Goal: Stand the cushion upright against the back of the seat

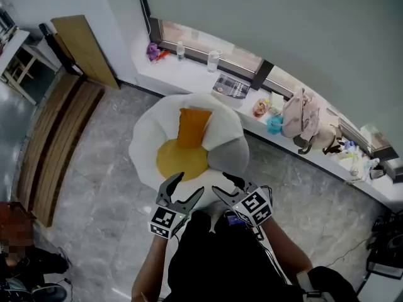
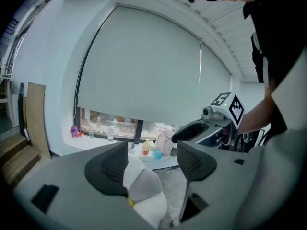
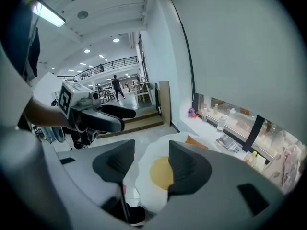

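The seat (image 1: 148, 138) is a big white egg-shaped floor chair with a yellow yolk pad (image 1: 182, 160). An orange cushion (image 1: 192, 128) stands upright against the seat's back lobe. Both grippers hover close to my body, in front of the seat and clear of it. My left gripper (image 1: 189, 185) is open with nothing between its jaws. My right gripper (image 1: 223, 184) is open and empty too. The left gripper view (image 2: 148, 164) shows a lobe of the seat (image 2: 144, 191) far beyond the jaws. In the right gripper view (image 3: 151, 164) the yolk pad (image 3: 160, 172) and the cushion (image 3: 196, 141) lie past the jaws.
A white window ledge (image 1: 189, 74) behind the seat carries bottles, a magazine (image 1: 230, 87), cups and a beige bag (image 1: 300, 117). A wooden board (image 1: 83, 49) leans against the wall at the left, with wooden steps (image 1: 53, 137) beside it. Grey tiled floor surrounds the seat.
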The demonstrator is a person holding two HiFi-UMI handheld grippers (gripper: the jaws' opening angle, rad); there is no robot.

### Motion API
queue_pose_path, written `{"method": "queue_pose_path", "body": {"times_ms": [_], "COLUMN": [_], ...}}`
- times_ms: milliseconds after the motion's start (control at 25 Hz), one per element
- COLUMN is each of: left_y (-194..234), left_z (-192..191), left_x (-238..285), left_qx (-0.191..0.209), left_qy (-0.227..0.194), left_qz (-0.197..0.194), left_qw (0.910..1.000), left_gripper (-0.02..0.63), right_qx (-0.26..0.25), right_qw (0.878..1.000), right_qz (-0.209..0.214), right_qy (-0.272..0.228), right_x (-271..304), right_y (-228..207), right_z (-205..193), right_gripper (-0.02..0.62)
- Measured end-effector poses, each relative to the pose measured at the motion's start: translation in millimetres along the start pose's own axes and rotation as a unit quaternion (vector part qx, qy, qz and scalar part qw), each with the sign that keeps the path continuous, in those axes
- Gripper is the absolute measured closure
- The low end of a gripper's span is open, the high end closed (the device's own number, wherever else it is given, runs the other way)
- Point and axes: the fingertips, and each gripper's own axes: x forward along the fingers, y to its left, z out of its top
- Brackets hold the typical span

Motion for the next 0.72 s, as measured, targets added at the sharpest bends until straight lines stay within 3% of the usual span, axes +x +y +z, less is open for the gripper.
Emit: {"method": "queue_pose_path", "body": {"times_ms": [240, 440, 720], "left_y": [-44.8, -90.8, -171.0], "left_z": [2.8, 8.3, -18.7], "left_x": [0.6, -1.0, -8.8], "left_qx": [-0.026, -0.025, -0.043], "left_qy": [-0.01, -0.033, -0.012], "left_qz": [0.026, 0.051, 0.066], "left_qw": [0.9993, 0.9978, 0.9968], "left_gripper": [0.345, 0.429, 0.561], "right_qx": [-0.028, -0.036, -0.022], "right_qw": [0.999, 0.997, 0.991], "right_qz": [0.043, 0.066, 0.129], "right_qy": [-0.012, -0.027, -0.035], "right_x": [-49.2, -93.4, -151.1], "right_y": [18.6, 30.4, 64.9], "right_z": [-2.1, -30.1, -82.3], "right_gripper": [0.407, 0.48, 0.552]}}
